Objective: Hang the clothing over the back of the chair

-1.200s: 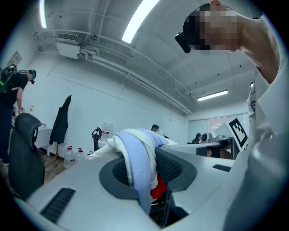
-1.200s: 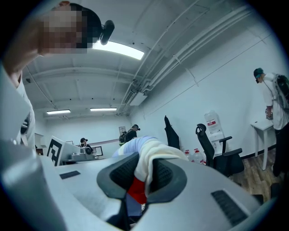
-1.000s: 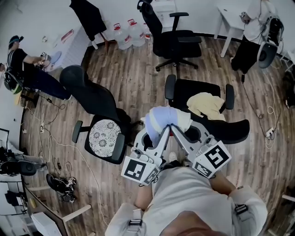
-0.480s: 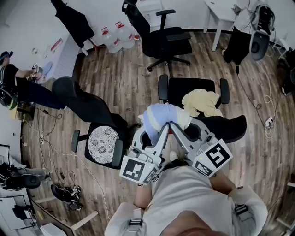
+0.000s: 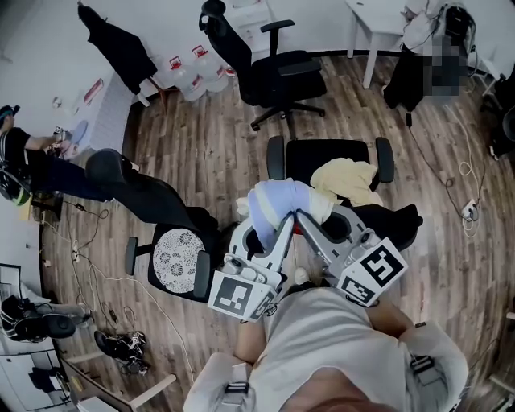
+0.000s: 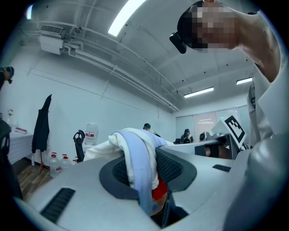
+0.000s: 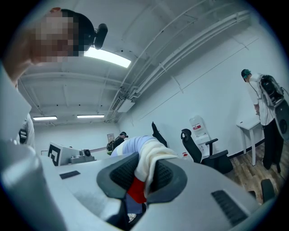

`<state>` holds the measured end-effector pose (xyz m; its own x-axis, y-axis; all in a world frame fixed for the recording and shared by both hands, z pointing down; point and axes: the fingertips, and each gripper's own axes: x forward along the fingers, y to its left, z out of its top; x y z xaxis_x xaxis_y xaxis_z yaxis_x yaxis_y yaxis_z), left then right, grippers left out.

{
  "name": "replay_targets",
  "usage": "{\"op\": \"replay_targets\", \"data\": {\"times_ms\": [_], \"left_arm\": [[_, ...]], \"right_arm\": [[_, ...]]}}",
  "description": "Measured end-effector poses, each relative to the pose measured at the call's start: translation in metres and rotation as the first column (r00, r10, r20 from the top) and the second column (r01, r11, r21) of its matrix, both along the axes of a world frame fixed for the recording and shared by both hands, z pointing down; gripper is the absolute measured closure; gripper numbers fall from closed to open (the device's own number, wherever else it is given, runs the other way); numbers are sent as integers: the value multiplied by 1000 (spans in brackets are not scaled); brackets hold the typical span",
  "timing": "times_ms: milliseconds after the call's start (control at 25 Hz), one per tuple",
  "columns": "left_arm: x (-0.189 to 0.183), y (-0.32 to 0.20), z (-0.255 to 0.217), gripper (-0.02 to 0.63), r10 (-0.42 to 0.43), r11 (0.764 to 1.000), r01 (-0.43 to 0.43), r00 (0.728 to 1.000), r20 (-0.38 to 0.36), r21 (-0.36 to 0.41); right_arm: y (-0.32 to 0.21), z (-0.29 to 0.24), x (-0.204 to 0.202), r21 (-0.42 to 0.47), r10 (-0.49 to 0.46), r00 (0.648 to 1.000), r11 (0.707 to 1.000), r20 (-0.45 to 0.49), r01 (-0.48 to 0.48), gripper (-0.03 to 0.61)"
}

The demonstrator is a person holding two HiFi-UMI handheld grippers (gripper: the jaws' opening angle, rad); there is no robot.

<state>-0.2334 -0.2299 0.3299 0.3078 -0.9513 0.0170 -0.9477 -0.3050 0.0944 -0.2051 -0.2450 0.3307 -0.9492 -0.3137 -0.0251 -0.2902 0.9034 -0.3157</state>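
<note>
A bunched light-blue and white garment (image 5: 282, 203) with a red part hangs between my two grippers, in front of the person's chest. In the left gripper view my left gripper (image 6: 146, 176) is shut on the garment (image 6: 135, 153), and in the head view it is the left gripper (image 5: 264, 221). The right gripper (image 7: 141, 178) is likewise shut on the garment (image 7: 151, 155), and in the head view it is the right gripper (image 5: 319, 216). Just beyond stands a black office chair (image 5: 322, 154) with a yellow cloth (image 5: 346, 179) on its seat.
A black chair with a lace cushion (image 5: 177, 253) stands to the left, and another office chair (image 5: 269, 68) is at the back. Water bottles (image 5: 193, 76) and a white table (image 5: 374, 20) line the far wall. A person (image 5: 32, 161) works at the left; cables and shoes (image 5: 121, 350) lie on the floor.
Both grippers have travelled together with the garment still in them. In the head view the chairs and the far wall have slid to the left.
</note>
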Motion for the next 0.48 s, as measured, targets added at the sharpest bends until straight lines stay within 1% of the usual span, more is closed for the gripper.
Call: {"op": "replay_targets", "data": {"times_ms": [480], "left_arm": [[24,-29,-6,491,68,998,-68,998,16,1]], "right_arm": [[-27,-3,25,-39,50,998,998,31,-49,515]]}}
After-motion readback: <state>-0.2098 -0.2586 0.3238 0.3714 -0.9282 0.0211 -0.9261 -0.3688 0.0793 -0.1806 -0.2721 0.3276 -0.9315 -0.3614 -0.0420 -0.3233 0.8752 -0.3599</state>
